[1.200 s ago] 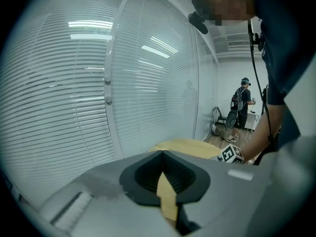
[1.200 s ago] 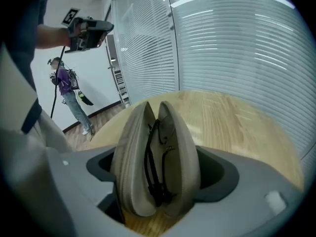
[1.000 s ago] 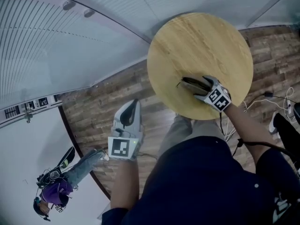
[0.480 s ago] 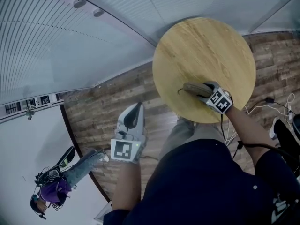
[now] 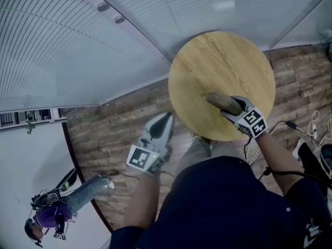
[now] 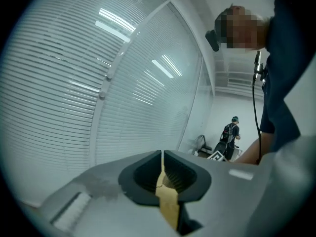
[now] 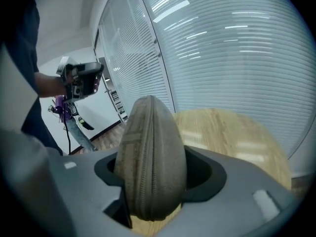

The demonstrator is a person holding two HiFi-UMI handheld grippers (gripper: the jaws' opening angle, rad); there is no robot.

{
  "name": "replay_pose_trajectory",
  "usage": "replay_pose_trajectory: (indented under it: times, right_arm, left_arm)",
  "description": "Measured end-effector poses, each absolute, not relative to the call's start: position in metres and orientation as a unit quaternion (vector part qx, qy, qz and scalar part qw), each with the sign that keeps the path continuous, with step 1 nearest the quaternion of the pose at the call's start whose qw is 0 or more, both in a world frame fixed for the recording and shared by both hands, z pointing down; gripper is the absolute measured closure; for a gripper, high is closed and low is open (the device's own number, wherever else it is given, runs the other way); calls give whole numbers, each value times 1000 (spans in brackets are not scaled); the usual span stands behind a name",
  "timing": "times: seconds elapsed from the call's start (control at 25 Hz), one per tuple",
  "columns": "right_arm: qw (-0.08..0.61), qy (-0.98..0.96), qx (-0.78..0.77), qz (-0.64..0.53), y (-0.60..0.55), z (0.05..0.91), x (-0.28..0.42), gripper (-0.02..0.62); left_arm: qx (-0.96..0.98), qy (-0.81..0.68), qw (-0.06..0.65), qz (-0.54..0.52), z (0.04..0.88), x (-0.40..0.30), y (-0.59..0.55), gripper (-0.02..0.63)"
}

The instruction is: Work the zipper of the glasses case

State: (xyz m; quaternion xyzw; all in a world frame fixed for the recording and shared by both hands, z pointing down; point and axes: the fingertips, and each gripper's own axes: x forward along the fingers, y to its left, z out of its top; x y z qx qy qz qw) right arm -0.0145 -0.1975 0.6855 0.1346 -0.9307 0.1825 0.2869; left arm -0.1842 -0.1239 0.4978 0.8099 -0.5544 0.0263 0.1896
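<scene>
Right claw [image 7: 159, 181], jaws just closed, pinches the probably light, semi-stiff fabric case [image 7: 150, 142] by its sides, likely grippy; the shut, empty left claw [image 6: 162, 174] should work the zipper [image 7: 140, 177]

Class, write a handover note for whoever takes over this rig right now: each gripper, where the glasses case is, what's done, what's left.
Right gripper: jaws have just been closing and now clamp the glasses case over the round table.
Left gripper: shut, empty, off the table's side, over the floor.
Done: case grasped.
Left: the zipper looks closed and untouched; bring the left gripper over to work it.
</scene>
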Motion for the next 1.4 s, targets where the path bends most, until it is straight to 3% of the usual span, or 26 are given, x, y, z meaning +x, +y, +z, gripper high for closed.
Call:
replay_pose_trajectory:
  times: [0.16, 0.32, 0.56, 1.2, 1.4]
  right_arm:
    - [233, -944, 158, 174, -209, 621, -10, 296]
    - [166, -960, 169, 152, -216, 551, -11, 296]
    - [97, -972, 149, 152, -198, 477, -10, 295]
    - [-30, -985, 29, 167, -167, 402, -24, 295]
    - [-55, -984, -20, 170, -150, 389, -31, 295]
  left_arm:
    - [845, -483, 227, -25, 494, -157, -135, 537]
    - [871, -418, 256, -33, 495, -127, -144, 434]
    - [900, -349, 259, -43, 471, -83, -156, 373]
    - [939, -234, 222, -119, 384, -24, -161, 285]
    - [943, -236, 199, -125, 368, -20, -157, 287]
